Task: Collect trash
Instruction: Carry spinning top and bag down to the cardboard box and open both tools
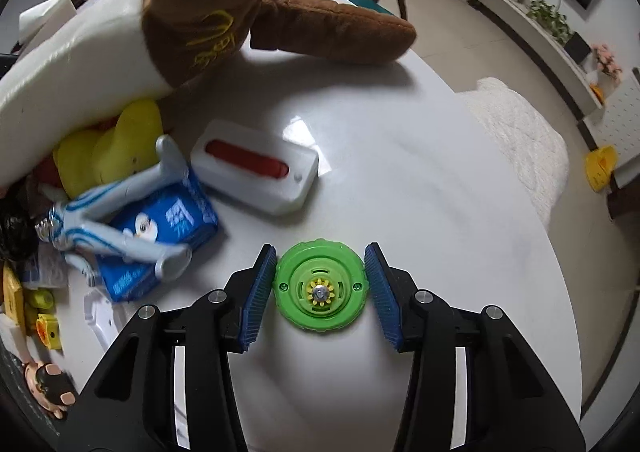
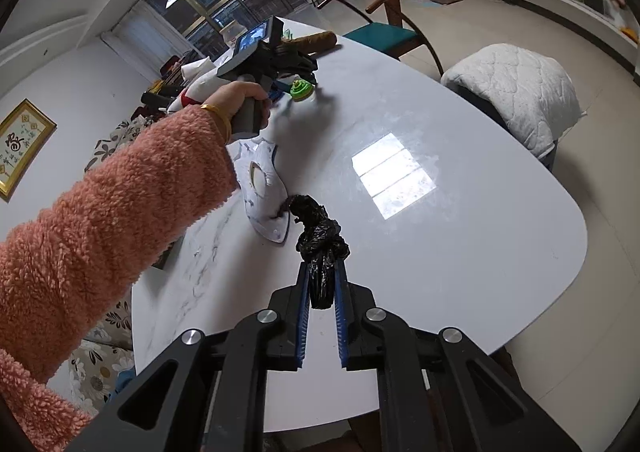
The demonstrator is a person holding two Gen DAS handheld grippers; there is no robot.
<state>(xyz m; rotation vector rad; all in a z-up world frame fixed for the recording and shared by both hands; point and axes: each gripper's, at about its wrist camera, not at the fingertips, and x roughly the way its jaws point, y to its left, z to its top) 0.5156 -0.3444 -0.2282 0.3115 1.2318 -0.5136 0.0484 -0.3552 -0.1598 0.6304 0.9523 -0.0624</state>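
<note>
A round green plastic disc [image 1: 320, 288] with a yellow gear at its centre lies on the white table [image 1: 420, 191]. My left gripper [image 1: 320, 284] is open and its blue pads [image 1: 260, 288] stand on either side of the disc, the left pad touching or nearly so. In the right wrist view the disc [image 2: 301, 89] shows far off beside the left gripper [image 2: 298, 81], held by a hand in a pink fleece sleeve. My right gripper [image 2: 323, 272] is shut on a crumpled black plastic bag [image 2: 318, 230] above the table [image 2: 460, 252].
Left of the disc lie a silver-blue action figure [image 1: 120, 211], a blue tissue pack [image 1: 168, 228], a white box with a red bar [image 1: 256, 167], yellow toys [image 1: 108, 147] and a brown-white plush [image 1: 192, 19]. A white mask-shaped piece [image 2: 264, 187] lies near the bag. A chair [image 2: 384, 27] and a quilted seat [image 2: 516, 91] stand beyond the table edge.
</note>
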